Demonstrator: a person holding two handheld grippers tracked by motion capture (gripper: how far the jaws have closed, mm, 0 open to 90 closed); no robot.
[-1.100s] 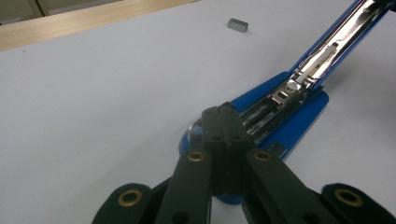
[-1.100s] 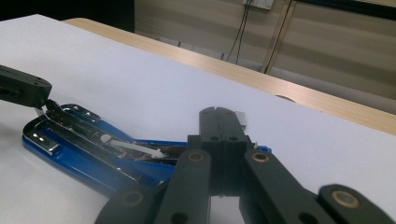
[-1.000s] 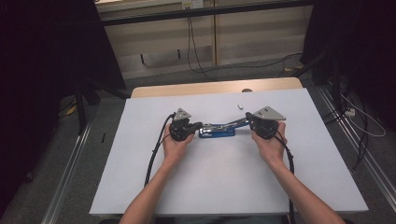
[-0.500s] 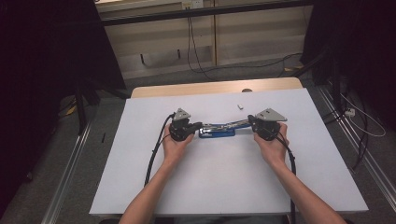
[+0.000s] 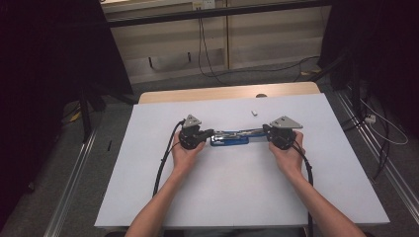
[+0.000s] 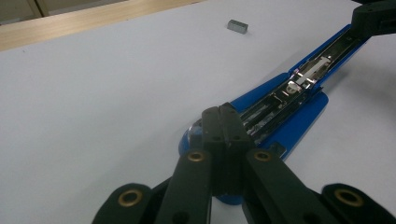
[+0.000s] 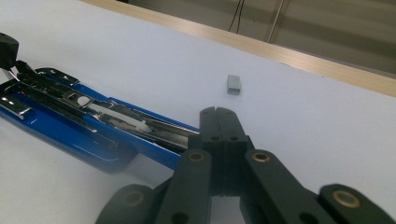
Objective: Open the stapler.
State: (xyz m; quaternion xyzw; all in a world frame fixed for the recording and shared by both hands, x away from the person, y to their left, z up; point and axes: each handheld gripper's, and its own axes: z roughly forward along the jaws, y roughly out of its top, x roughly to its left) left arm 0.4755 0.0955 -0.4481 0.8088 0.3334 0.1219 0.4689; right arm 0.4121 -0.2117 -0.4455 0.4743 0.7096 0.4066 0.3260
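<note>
Blue stapler, swung open flat, lies mid-desk between the 2 grippers. Left gripper has its jaws closed at the stapler's hinge end; right gripper, jaws also closed, meets the far end. Small grey block lies nearby

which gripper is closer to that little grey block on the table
Right. The right gripper sits just below-right of the grey block; the left gripper lies farther off, at the stapler's other end.
</note>
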